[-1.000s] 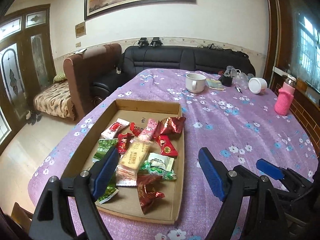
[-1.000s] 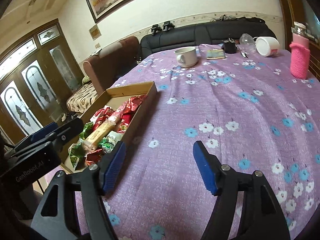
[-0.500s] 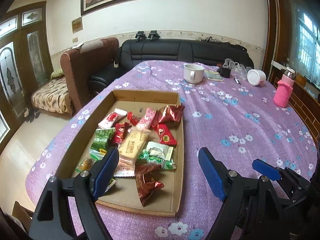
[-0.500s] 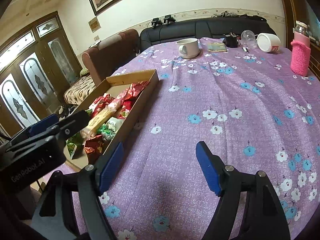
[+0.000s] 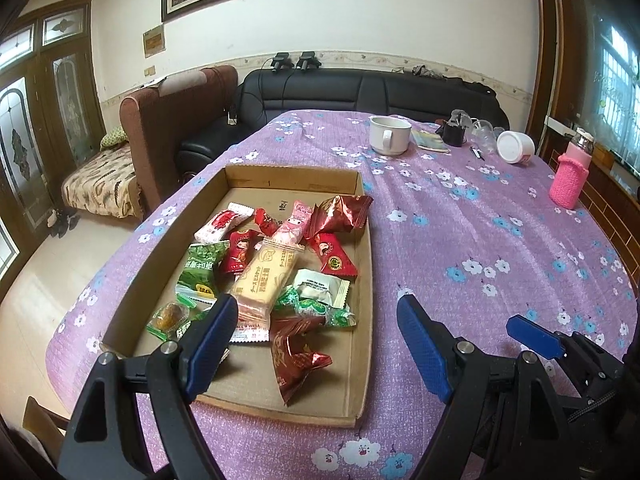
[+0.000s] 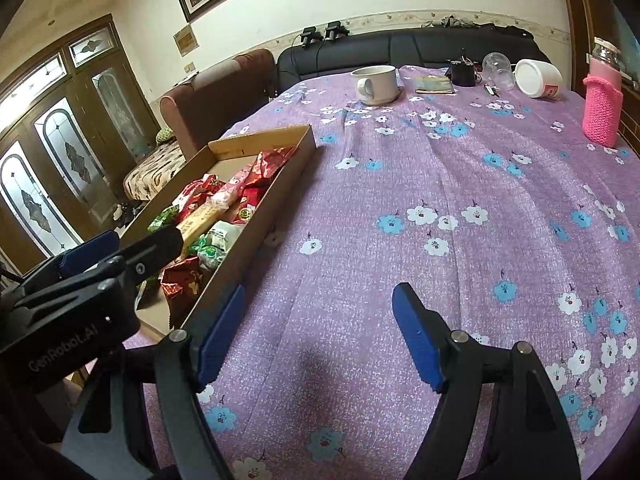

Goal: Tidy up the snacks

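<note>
The snacks point(image 5: 276, 268) lie in a heap inside the cardboard tray point(image 5: 362, 360) on the purple flowered cloth point(image 5: 480, 240). The left gripper point(image 5: 316, 344) hangs above the near end of the tray with its jaws apart and nothing between them. The right gripper point(image 6: 316, 332) is also released and empty, over bare cloth just beside the tray's right wall.

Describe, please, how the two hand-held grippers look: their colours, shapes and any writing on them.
Both are alike. The left gripper and the right gripper each have two black, angular plastic arms with silver rivets, ending in flat blue textured pads. In the right wrist view, the left gripper's black body carries pale lettering that looks like "GenRobot.AI". No sleeve or hand shows.
</note>
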